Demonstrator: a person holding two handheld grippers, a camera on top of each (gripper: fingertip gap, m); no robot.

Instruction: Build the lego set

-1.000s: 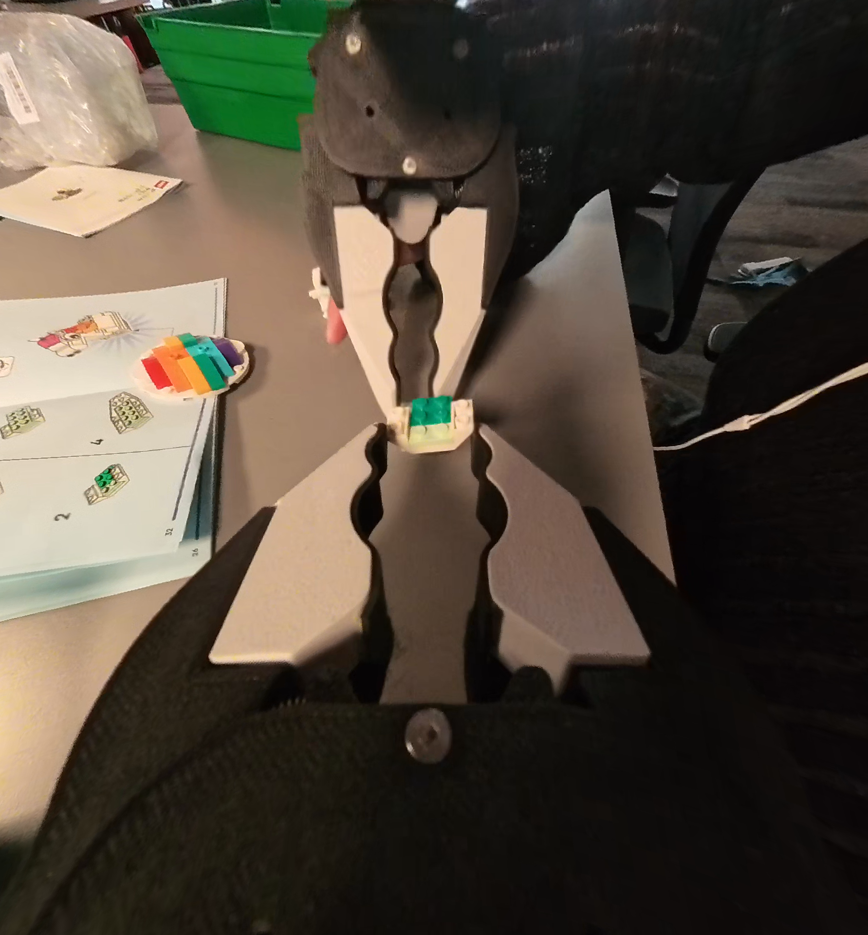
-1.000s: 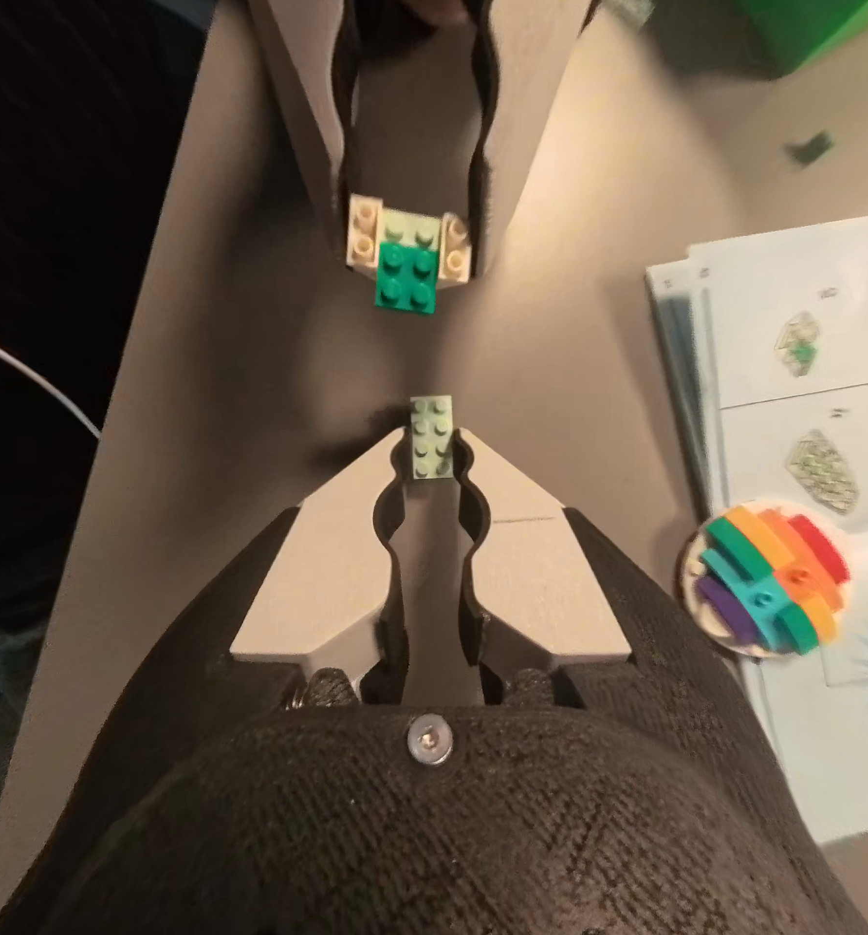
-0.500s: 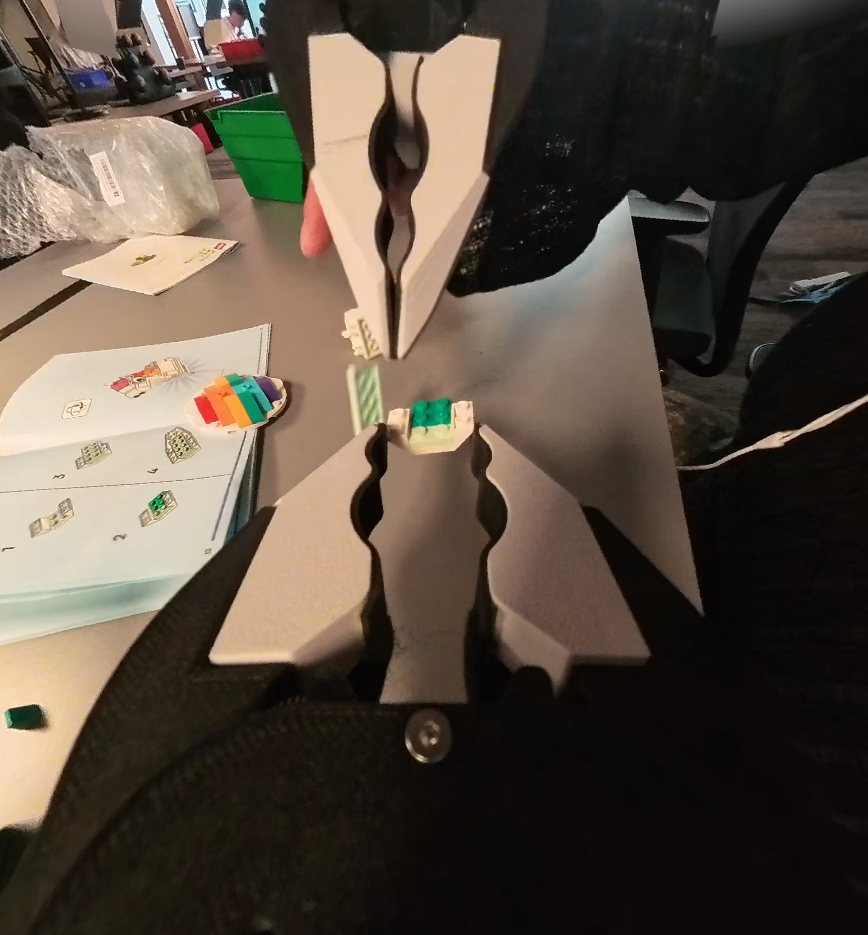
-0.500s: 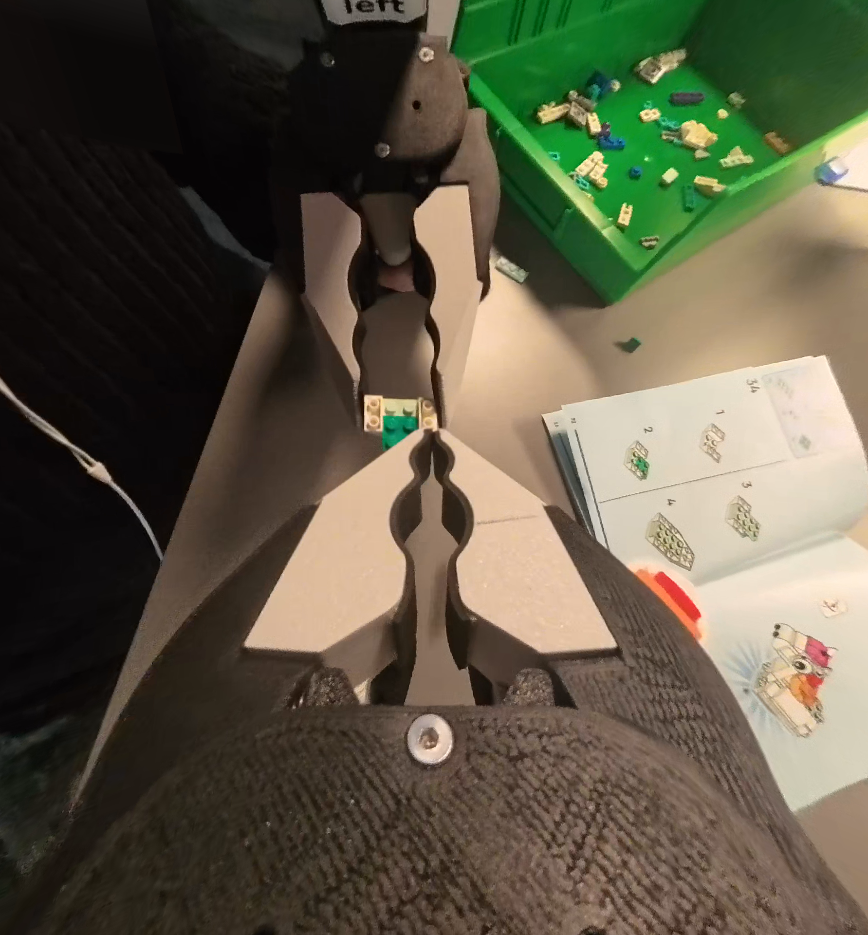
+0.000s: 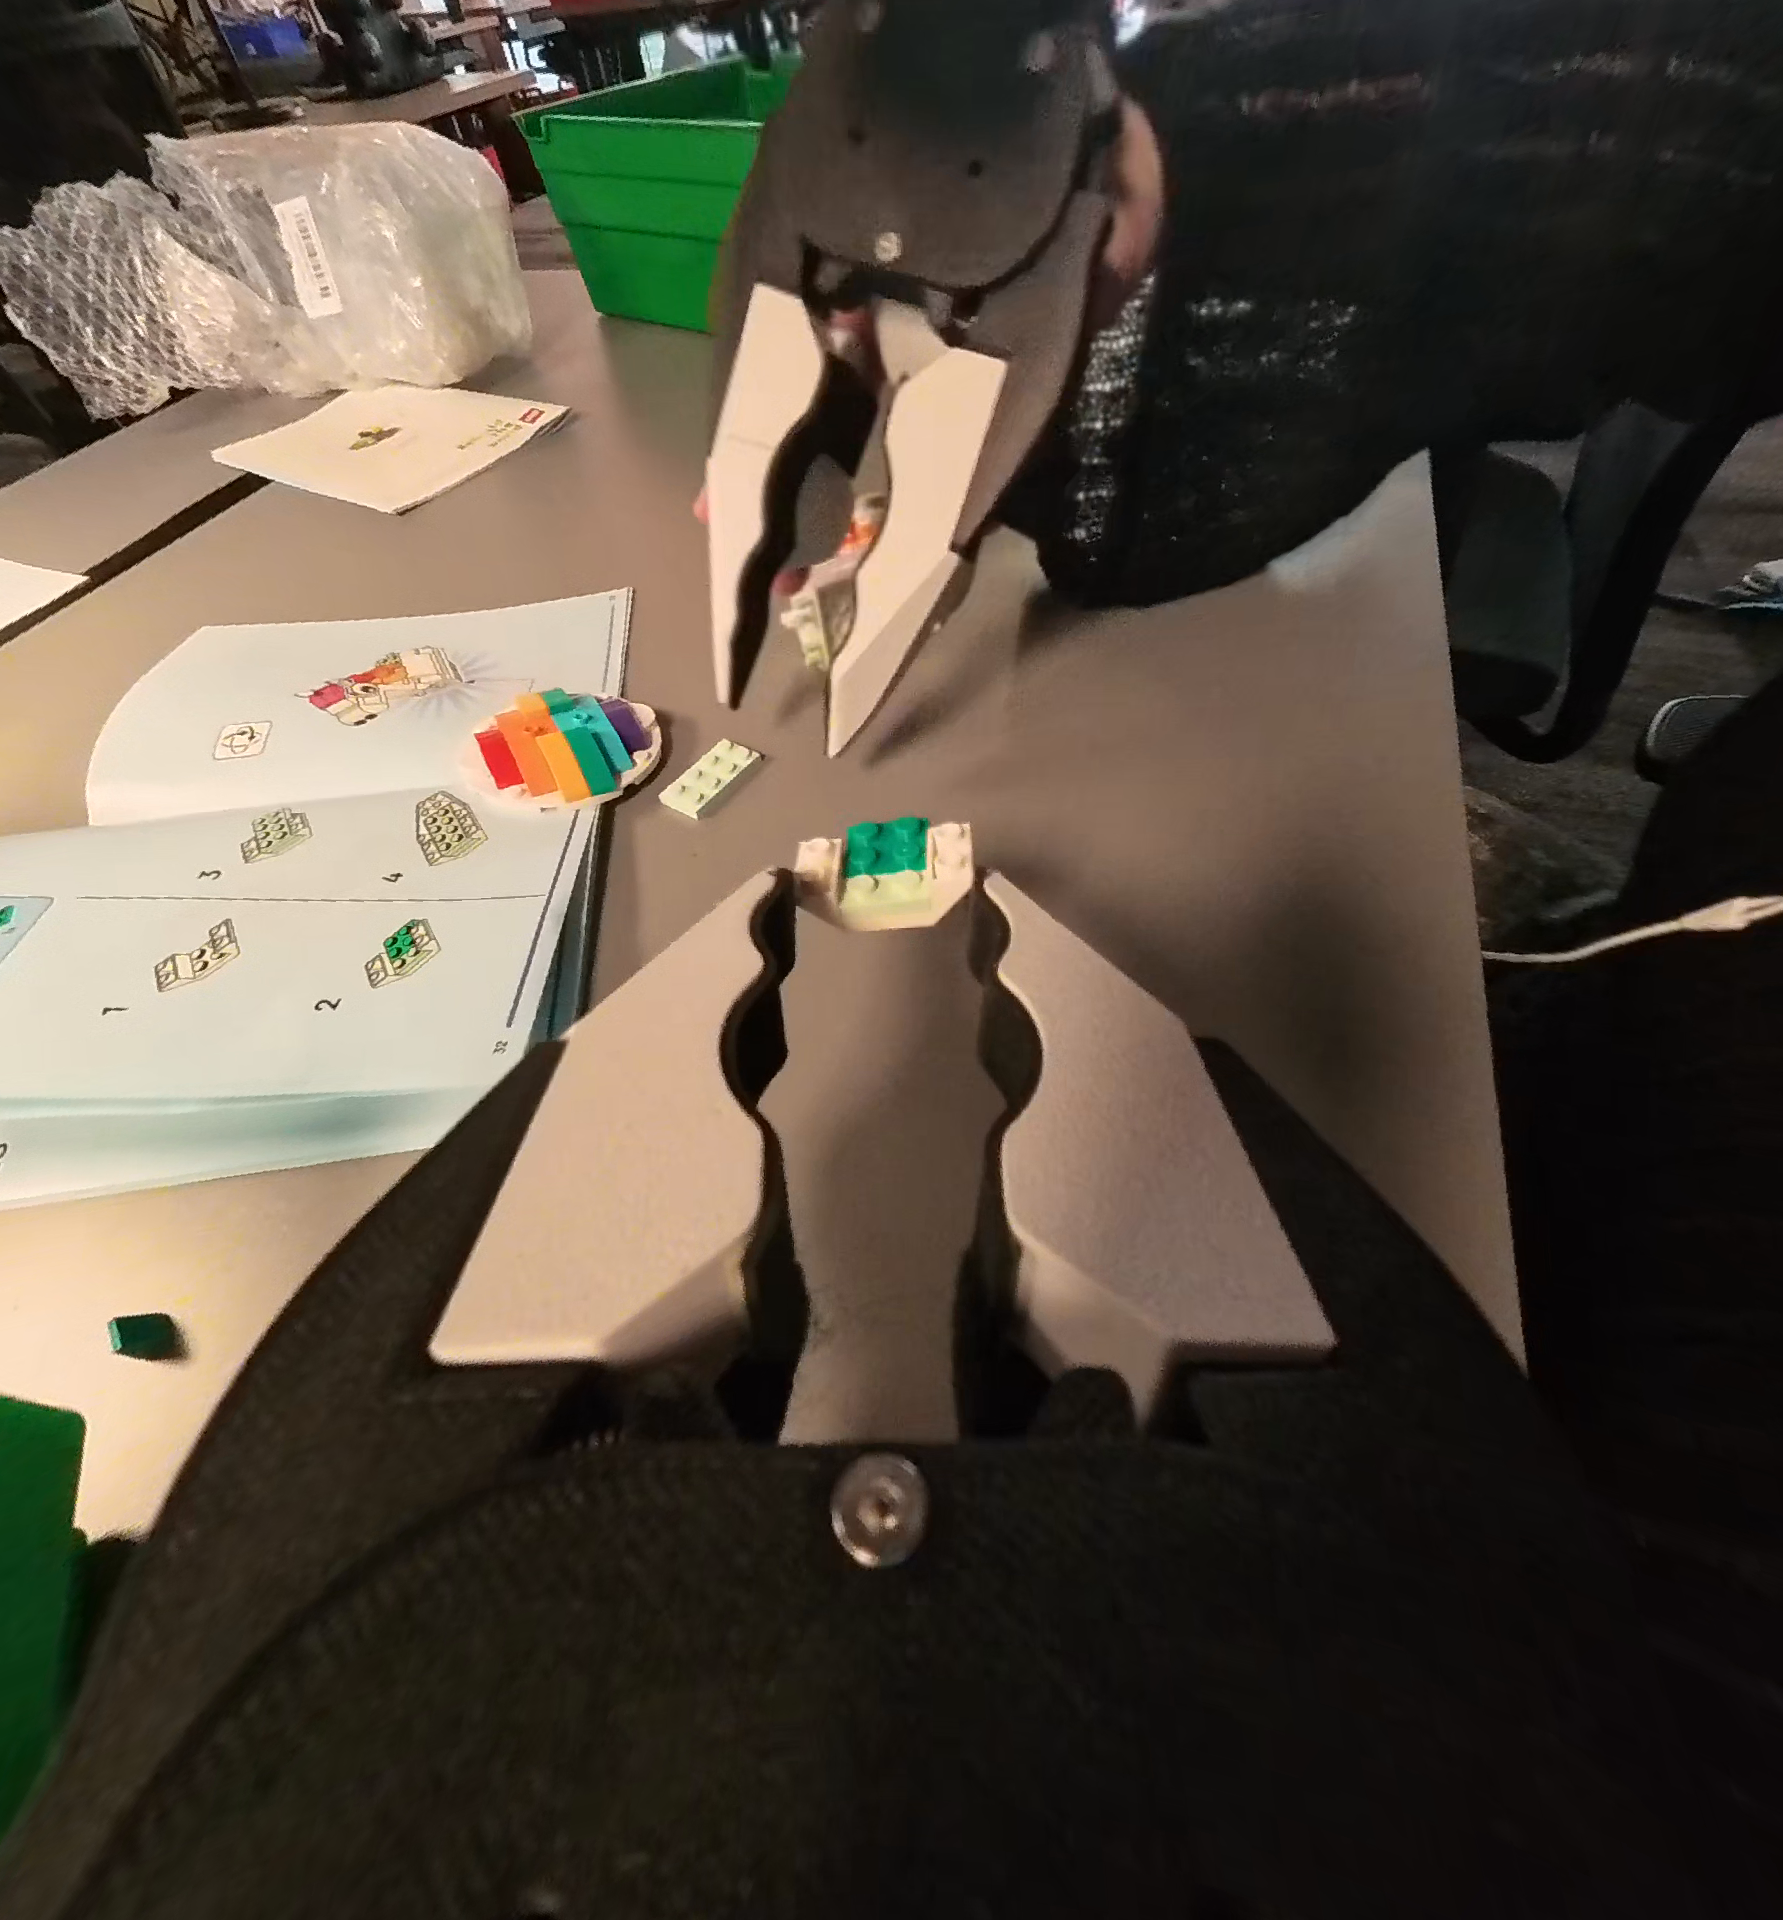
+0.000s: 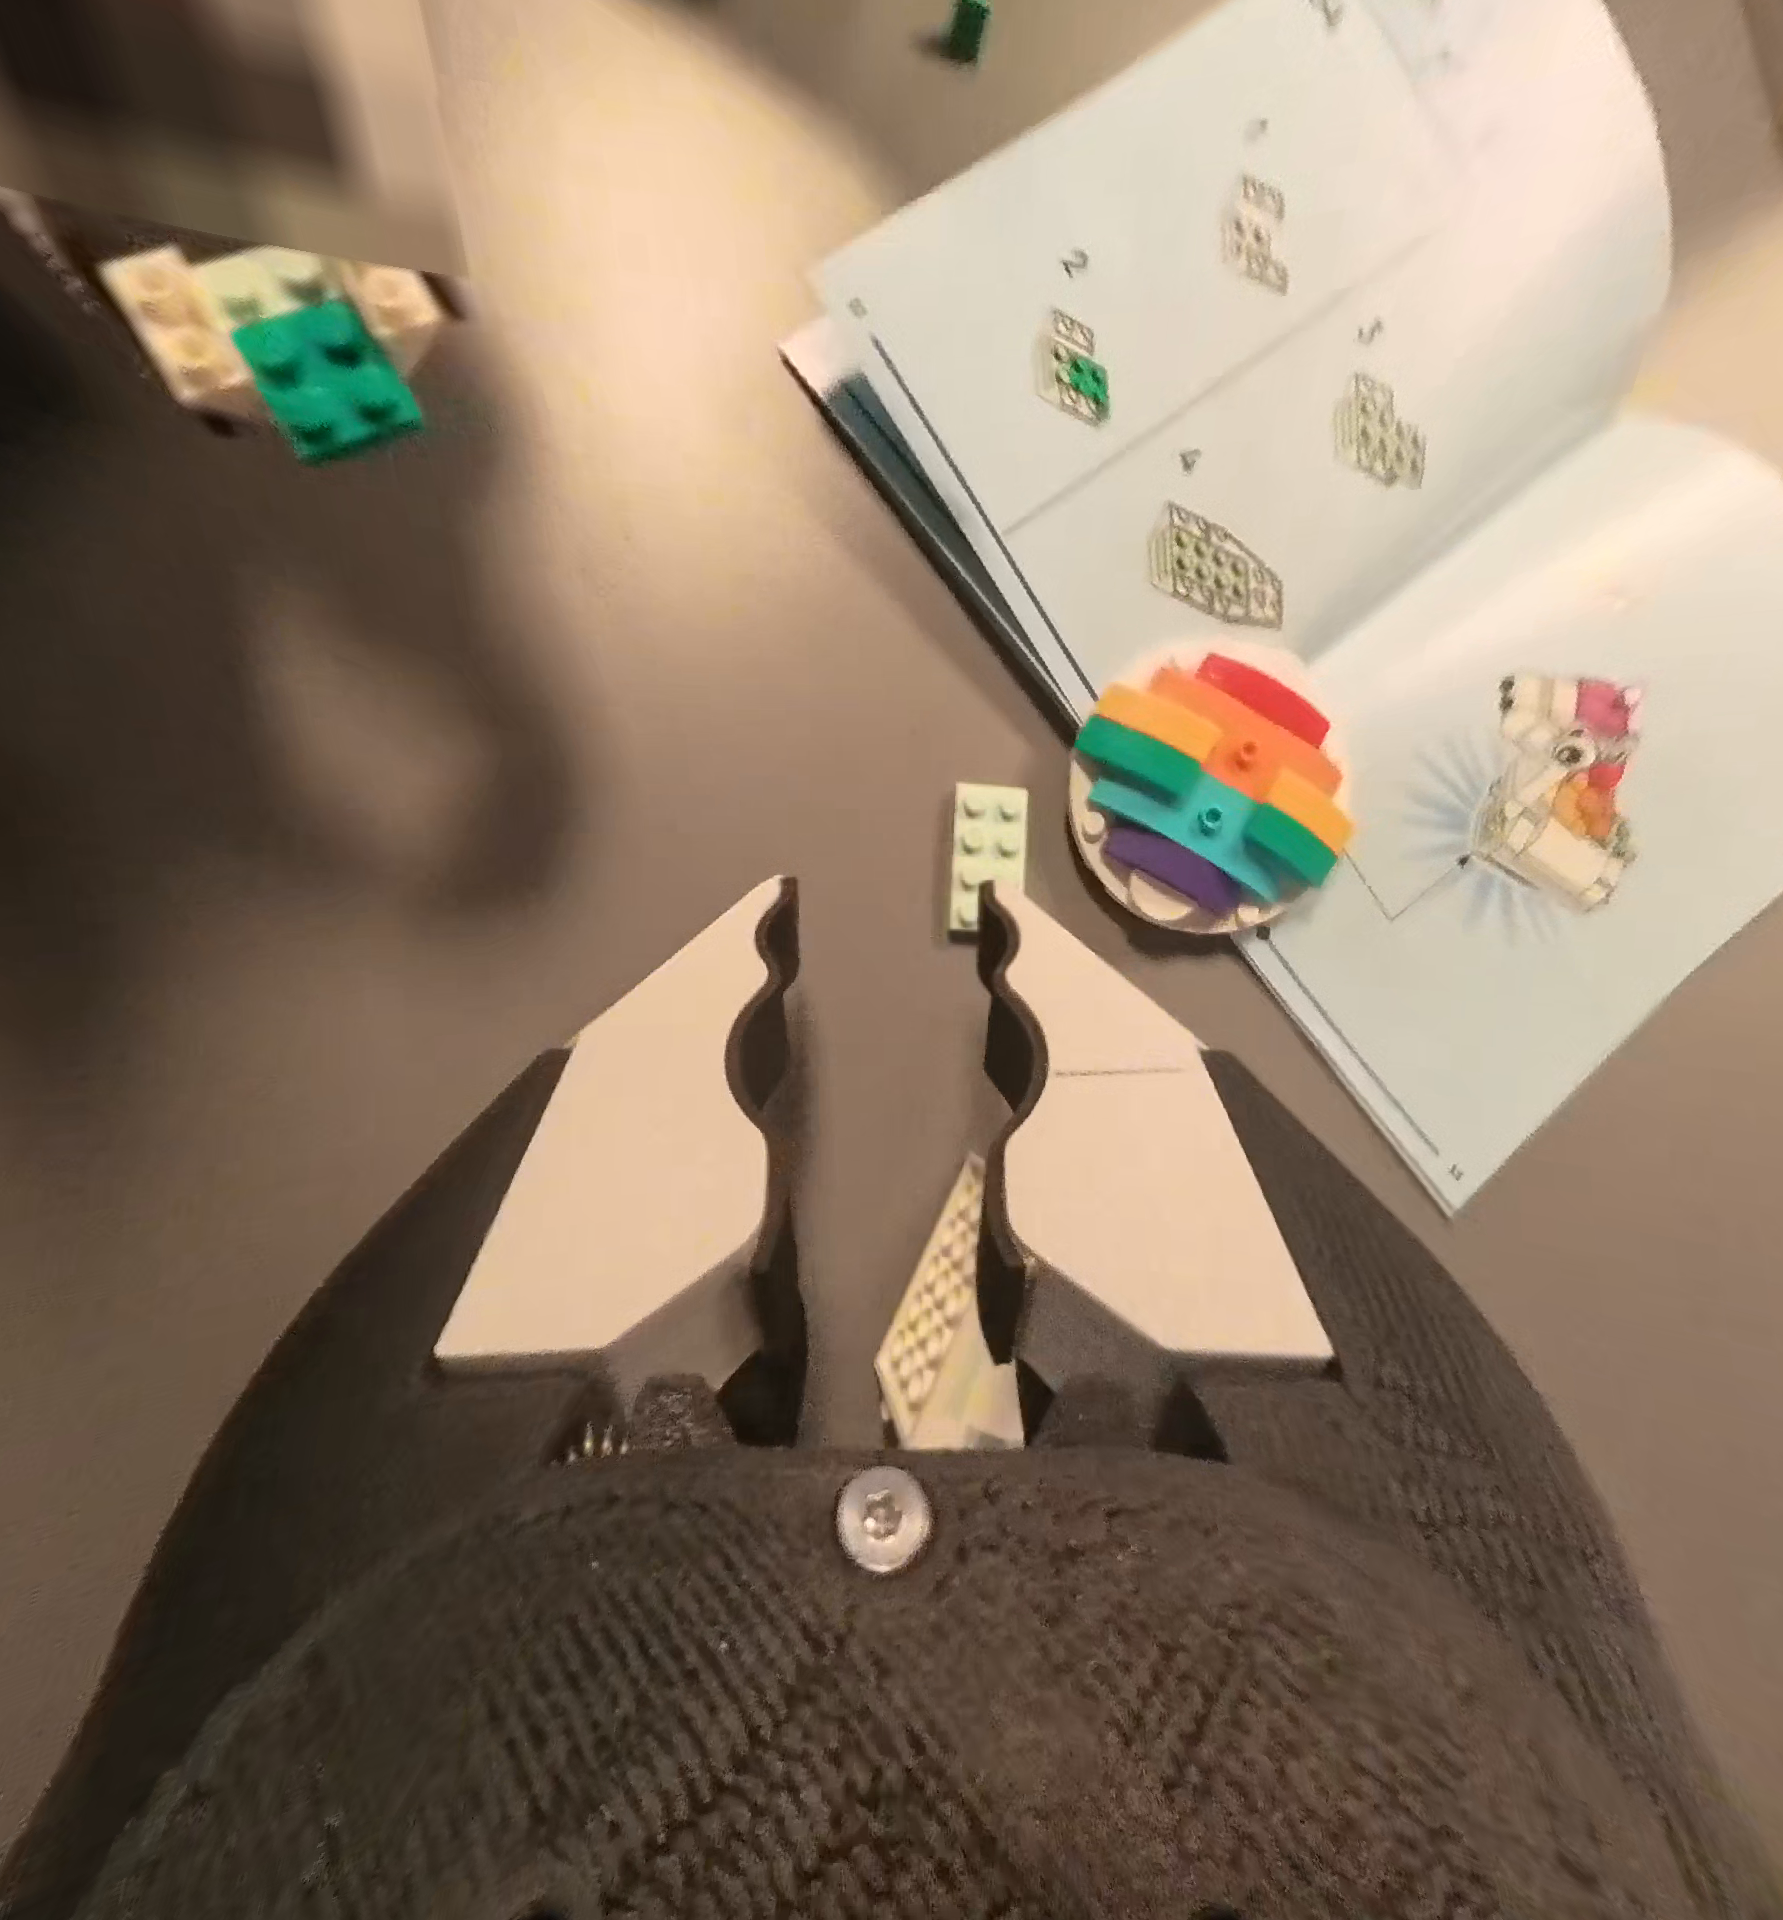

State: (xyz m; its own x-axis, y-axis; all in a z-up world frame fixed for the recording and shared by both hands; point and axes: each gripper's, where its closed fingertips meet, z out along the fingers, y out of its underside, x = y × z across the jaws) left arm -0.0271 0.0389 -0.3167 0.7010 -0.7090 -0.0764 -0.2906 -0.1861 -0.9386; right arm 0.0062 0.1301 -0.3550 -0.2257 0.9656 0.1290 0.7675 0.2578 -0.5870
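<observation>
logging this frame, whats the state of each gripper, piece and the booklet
left gripper: shut on the small assembly
small assembly: held at the fingertips, green plate on top
right gripper: open, holding nothing
pale green plate: flat on the table, loose
rainbow disc: lying on the booklet edge
instruction booklet: open

A grey table (image 5: 1157, 790) filled most of the room I could see, its top lit warm and a little dim, with a seam running across its far left part. Beyond the table's right edge a dark office chair (image 5: 1552, 582) stood on dull carpeted floor (image 5: 1780, 488). Past the table's far end sat more desks (image 5: 419, 99) cluttered with gear, too blurred to make out.
</observation>
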